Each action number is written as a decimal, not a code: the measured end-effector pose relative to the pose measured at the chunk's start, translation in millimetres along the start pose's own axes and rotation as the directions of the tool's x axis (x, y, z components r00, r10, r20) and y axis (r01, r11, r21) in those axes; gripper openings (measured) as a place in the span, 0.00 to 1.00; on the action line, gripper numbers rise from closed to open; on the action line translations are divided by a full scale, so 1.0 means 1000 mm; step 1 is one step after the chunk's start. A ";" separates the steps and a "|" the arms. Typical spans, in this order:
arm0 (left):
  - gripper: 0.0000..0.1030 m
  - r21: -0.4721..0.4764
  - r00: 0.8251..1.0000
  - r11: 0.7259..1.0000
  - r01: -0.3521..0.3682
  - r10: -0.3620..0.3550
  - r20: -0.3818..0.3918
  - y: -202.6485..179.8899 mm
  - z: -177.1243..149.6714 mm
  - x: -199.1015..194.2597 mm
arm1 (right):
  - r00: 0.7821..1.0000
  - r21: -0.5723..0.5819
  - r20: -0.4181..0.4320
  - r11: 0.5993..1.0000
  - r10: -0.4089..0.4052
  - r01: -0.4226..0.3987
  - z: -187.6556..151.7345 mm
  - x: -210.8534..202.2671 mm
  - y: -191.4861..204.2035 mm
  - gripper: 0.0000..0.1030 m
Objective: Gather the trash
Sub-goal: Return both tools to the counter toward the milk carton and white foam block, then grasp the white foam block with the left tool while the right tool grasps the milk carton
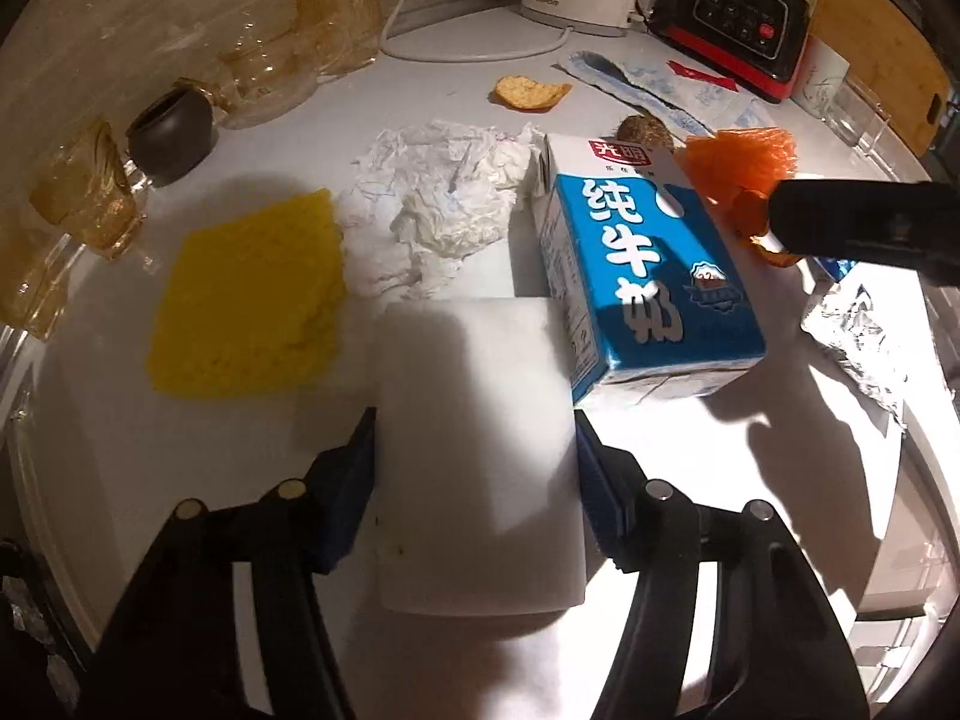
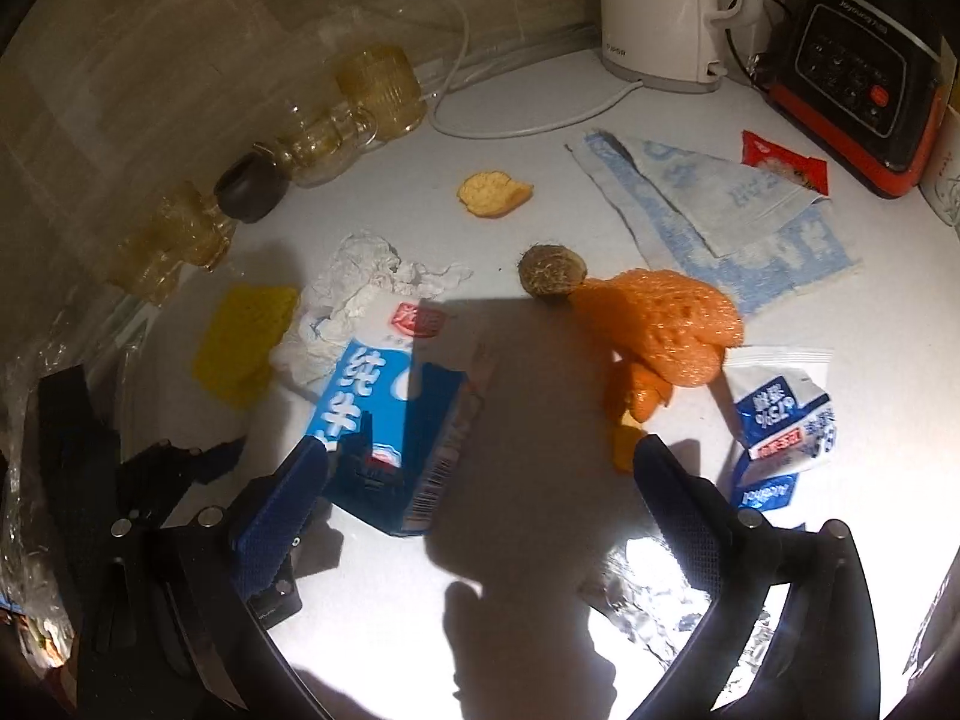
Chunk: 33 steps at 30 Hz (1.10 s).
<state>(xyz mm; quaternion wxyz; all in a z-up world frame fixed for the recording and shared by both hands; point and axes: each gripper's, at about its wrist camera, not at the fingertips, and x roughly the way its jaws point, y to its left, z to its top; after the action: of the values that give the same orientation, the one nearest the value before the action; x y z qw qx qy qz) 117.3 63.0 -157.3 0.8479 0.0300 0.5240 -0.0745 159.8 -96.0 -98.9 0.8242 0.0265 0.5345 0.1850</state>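
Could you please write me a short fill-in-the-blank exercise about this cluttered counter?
1. The left gripper has a ___ block between its fingers.
2. The milk carton lying on its side is mostly ___ on its top face.
3. The square pad left of the crumpled tissue is ___.
4. The right gripper is ___, with nothing held.

Missing words: white; blue; yellow; open

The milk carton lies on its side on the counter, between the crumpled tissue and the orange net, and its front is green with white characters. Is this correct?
One detail is wrong: the milk carton is blue with white characters, not green. The left wrist view shows this clearly. The rest holds: it lies on its side on the counter, between the crumpled tissue and the orange net.
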 end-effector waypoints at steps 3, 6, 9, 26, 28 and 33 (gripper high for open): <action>0.57 -0.012 1.000 1.000 0.015 -0.015 0.017 0.001 0.000 -0.003 | 1.000 0.008 -0.008 1.000 -0.003 0.003 0.001 0.004 0.001 0.98; 0.57 -0.032 0.998 0.999 0.039 -0.038 0.047 0.005 -0.002 -0.014 | 1.000 0.032 -0.012 0.999 -0.006 0.006 0.002 0.008 0.001 0.98; 0.57 -0.045 0.995 0.997 0.057 -0.054 0.079 0.010 -0.005 -0.029 | 0.999 0.111 -0.031 0.994 0.012 -0.009 0.006 0.016 0.002 0.98; 0.57 -0.076 0.995 0.996 0.044 -0.036 0.095 0.023 -0.041 -0.071 | 0.993 0.036 -0.062 0.995 -0.096 0.098 0.015 0.056 0.042 0.73; 0.57 -0.050 0.995 0.998 0.050 -0.045 0.094 0.012 -0.043 -0.078 | 0.996 0.040 -0.045 0.996 -0.076 0.077 0.005 0.038 0.036 0.73; 0.57 0.053 0.989 0.995 0.088 -0.094 0.114 -0.034 -0.056 -0.101 | 0.996 0.005 0.033 0.997 -0.082 0.082 -0.039 -0.042 0.013 0.72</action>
<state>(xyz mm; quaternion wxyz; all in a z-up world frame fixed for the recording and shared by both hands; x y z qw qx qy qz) 18.5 46.6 -91.2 0.8719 0.0220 0.4724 -0.1271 106.6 -103.7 -75.6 0.8399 0.0091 0.5216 0.1494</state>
